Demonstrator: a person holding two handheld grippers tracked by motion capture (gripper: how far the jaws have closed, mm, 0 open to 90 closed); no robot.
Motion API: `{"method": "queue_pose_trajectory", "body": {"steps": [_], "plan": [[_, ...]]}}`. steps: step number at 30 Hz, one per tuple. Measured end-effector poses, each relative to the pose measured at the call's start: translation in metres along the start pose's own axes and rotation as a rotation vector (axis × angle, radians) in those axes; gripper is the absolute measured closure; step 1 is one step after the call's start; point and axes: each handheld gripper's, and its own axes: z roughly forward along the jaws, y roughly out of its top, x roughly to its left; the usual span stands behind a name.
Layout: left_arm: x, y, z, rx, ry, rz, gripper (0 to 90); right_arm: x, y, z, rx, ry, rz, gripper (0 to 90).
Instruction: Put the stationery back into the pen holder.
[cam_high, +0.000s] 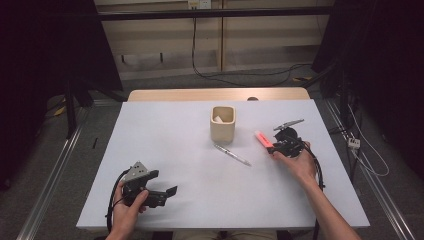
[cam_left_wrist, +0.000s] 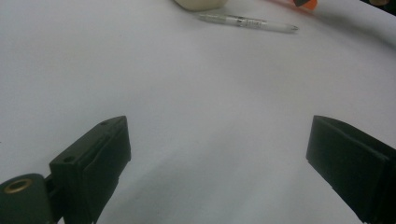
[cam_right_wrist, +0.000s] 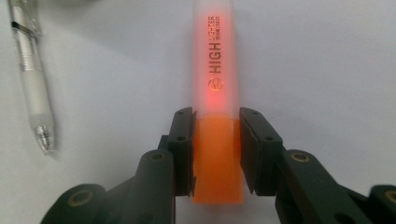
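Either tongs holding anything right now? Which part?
Right tongs are shut on the highlighter, gripping its orange cap end; it lies on the table. Left tongs are open and hold nothing.

Left claw (cam_high: 167, 192) rests wide open; right claw (cam_high: 272, 148) is clamped, palm underneath.

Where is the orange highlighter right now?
In the high view the orange highlighter lies right of the cup, its end clamped in the right hand-held gripper, near the pen.
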Motion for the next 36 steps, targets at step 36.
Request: {"method": "queue_pose_trajectory", "body": {"steps": [36], "plan": [[0.001, 0.000, -0.004, -0.007, 0.077, 0.007, 6.1, 0.039, -0.018, -0.045, -0.106, 0.157, -0.107, 68.1]]}}
